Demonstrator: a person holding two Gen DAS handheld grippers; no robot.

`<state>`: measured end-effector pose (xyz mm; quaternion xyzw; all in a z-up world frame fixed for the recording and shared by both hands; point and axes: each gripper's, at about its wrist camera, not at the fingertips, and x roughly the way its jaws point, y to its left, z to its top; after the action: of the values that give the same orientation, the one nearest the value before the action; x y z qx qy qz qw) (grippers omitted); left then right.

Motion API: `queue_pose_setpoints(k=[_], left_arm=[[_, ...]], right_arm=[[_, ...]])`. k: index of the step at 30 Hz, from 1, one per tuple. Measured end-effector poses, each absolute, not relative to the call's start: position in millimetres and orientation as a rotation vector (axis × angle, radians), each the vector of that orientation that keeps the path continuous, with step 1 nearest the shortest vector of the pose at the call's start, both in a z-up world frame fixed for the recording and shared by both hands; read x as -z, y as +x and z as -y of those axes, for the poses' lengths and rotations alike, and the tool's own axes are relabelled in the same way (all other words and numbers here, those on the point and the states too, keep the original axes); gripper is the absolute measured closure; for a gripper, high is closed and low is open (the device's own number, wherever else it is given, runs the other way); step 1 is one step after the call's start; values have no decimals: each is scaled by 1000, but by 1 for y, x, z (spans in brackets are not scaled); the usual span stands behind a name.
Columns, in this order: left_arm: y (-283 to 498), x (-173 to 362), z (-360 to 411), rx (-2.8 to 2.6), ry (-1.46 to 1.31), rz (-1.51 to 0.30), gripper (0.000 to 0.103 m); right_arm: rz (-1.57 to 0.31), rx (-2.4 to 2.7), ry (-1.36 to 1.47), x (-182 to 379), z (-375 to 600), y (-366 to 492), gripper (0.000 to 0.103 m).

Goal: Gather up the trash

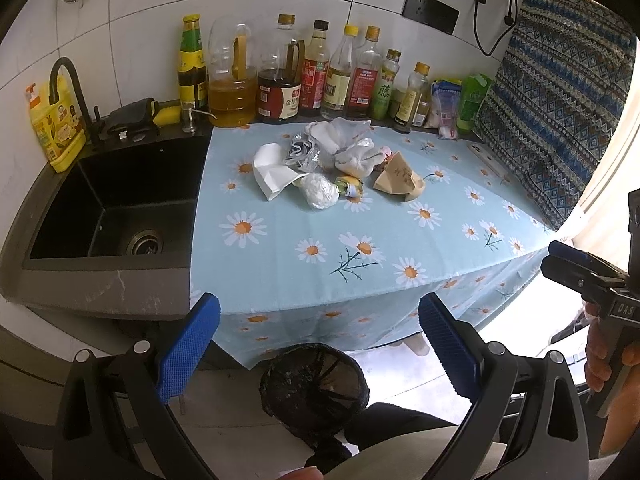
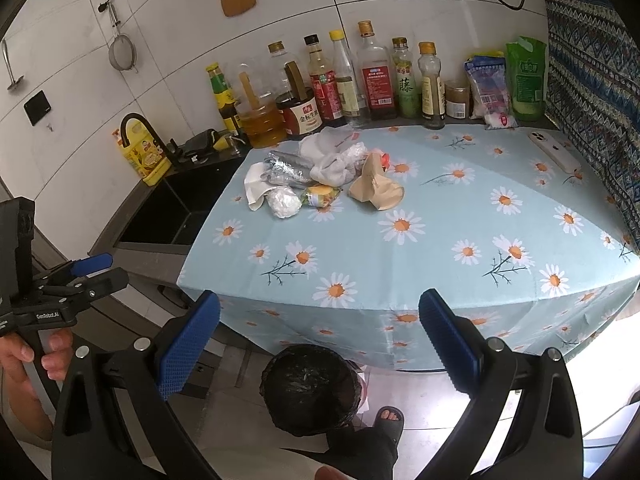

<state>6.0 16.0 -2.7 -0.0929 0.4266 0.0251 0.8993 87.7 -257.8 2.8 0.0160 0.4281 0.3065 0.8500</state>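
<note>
Pile of trash (image 1: 332,164) in the middle of the daisy-cloth surface (image 1: 360,248), black-lined bin (image 1: 314,390) on the floor below its front edge, bottles (image 1: 304,76) behind, left gripper (image 1: 319,346) and right gripper (image 2: 319,344) both held back, fingers wide open, holding nothing

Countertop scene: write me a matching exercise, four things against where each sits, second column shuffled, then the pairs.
Things:
1. trash bin
2. phone
3. yellow bottle
4. brown paper bag

Places:
A. beside the sink faucet
B. on the floor below the counter edge
C. in the trash pile on the daisy cloth
D. on the cloth near the patterned fabric

Pairs: 1-B, 2-D, 3-A, 4-C
</note>
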Motion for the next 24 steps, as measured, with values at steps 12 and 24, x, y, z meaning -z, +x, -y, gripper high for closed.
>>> queue_pose_setpoints(k=[12, 24], left_arm=[[12, 1, -19, -38, -189, -892, 7], [15, 0, -19, -29, -195, -899, 6]], right_arm=[[-902, -630, 19, -7, 255, 89, 4], [-897, -627, 19, -9, 253, 87, 4]])
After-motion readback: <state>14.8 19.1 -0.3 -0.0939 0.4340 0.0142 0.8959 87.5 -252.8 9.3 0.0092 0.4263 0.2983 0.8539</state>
